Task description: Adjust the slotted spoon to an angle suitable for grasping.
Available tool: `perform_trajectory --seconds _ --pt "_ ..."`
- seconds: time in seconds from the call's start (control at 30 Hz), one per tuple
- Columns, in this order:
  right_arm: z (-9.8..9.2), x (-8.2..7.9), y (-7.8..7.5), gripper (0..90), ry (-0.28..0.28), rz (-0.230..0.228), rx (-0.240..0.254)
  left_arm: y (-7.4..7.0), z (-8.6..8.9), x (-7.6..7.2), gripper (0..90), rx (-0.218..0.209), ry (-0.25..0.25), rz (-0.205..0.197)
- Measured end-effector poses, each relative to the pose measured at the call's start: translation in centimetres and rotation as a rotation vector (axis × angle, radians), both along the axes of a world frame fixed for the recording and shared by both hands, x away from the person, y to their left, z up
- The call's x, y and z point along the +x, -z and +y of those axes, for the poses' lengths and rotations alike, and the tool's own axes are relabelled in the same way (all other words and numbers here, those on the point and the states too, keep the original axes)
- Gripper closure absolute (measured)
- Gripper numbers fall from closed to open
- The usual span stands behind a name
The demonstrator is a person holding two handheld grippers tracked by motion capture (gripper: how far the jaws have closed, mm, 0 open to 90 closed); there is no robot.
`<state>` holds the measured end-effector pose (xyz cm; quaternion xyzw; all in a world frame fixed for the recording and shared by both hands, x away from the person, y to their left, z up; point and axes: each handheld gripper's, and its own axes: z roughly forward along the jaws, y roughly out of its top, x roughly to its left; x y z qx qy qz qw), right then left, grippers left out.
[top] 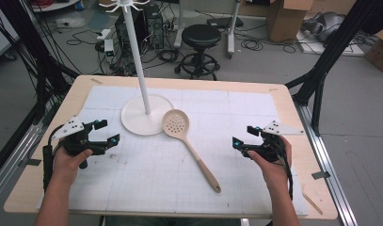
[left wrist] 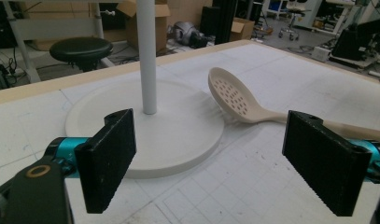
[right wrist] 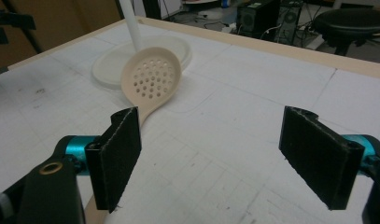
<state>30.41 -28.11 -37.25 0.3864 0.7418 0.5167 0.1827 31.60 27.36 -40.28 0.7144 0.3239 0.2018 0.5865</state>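
Both forearms come in from the bottom of the high view; my left hand (top: 70, 159) carries the left gripper (top: 107, 132) over the mat's left side, my right hand (top: 271, 162) carries the right gripper (top: 243, 135) over the right side; both sit well apart w/ the spoon between them.

Left gripper jaws are spread wide, nothing between the pads; in the left gripper view I look past them at the round white base (left wrist: 178, 135) of the stand & its pole (left wrist: 146, 56) rising straight up; right gripper jaws are likewise spread, nothing held; one pad overlaps the spoon handle in the right gripper view, but the high view shows that gripper apart from it.

Slotted spoon (top: 176, 123) is beige, lying flat on the gridded white mat (top: 147, 179) near table centre; its perforated bowl rests just beside the base's edge, touching or overlapping the rim (can't tell which); handle runs diagonally toward my right side, tip near the mat's front.

Wooden table (top: 299, 117) edges frame the mat; black stool (top: 201, 35) & cardboard boxes (top: 285, 19) stand on the floor beyond.
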Motion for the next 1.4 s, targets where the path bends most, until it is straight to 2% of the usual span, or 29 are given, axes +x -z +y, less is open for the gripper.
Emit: perform_trajectory --seconds 0.1,0.17,0.23,0.37,0.4,0.5,0.53,0.67,0.77,0.83,0.87,0.9,1.0,1.03,1.17,1.23,1.27,1.37,1.4 --pt "0.4 0.2 0.1 20.4 -0.004 0.007 -0.010 0.0 -0.1 -0.1 18.0 0.013 0.004 -0.001" --pt "1.3 0.5 0.3 20.4 -0.012 0.028 -0.034 0.0 -0.1 -0.1 17.9 0.029 0.002 -0.006" --pt "1.9 0.6 0.4 20.4 -0.023 0.039 -0.048 0.0 0.0 -0.1 17.9 0.016 0.003 -0.007" --pt "3.0 0.8 0.6 20.4 -0.045 0.064 -0.071 -0.2 0.2 -0.1 17.7 0.016 -0.008 -0.014" --pt "4.0 1.0 0.7 20.4 -0.062 0.076 -0.097 -0.4 0.2 -0.1 17.7 0.006 -0.007 -0.017" --pt "5.0 1.2 0.7 20.4 -0.082 0.084 -0.123 -0.5 0.1 -0.1 17.7 0.006 -0.006 -0.022" --pt "6.0 1.5 0.8 20.5 -0.095 0.093 -0.144 -0.5 0.0 -0.1 17.7 0.014 -0.003 -0.022" --pt "7.2 2.0 0.9 20.5 -0.107 0.103 -0.170 -0.7 -0.1 -0.2 17.7 0.017 -0.003 -0.028" --pt "8.3 2.4 1.1 20.5 -0.118 0.127 -0.197 -0.9 -0.3 -0.2 17.7 0.021 0.008 -0.037" --pt "9.4 2.7 1.6 20.5 -0.134 0.148 -0.238 -0.8 -0.4 -0.3 17.6 0.031 0.011 -0.035" --pt "9.4 2.7 1.6 20.5 -0.134 0.148 -0.238 -0.8 -0.4 -0.3 17.6 0.031 0.011 -0.035" --pt "10.1 2.8 1.9 20.6 -0.145 0.161 -0.265 -0.8 -0.5 -0.3 17.6 0.034 0.018 -0.035" --pt "10.7 2.9 2.2 20.6 -0.152 0.172 -0.286 -0.8 -0.6 -0.3 17.7 0.037 0.018 -0.036" --pt "11.3 2.9 2.5 20.9 -0.155 0.185 -0.309 -0.9 -0.6 -0.3 17.7 0.033 0.018 -0.036" --pt "12.0 2.9 2.9 25.3 -0.174 0.201 -0.342 -0.9 -0.6 -0.3 17.7 0.037 0.017 -0.040" --pt "12.8 2.8 3.4 29.9 -0.192 0.213 -0.386 -0.9 -0.6 -0.3 17.7 0.044 0.016 -0.037" --pt "12.8 2.8 3.4 29.9 -0.192 0.213 -0.386 -0.8 -0.6 -0.3 17.7 0.048 0.015 -0.037" --pt "13.6 2.7 4.0 38.8 -0.205 0.236 -0.418 -0.8 -0.7 -0.3 17.7 0.049 0.016 -0.038" --pt "14.1 2.7 4.4 43.0 -0.201 0.259 -0.439 -0.8 -0.7 -0.3 17.7 0.049 0.018 -0.041"
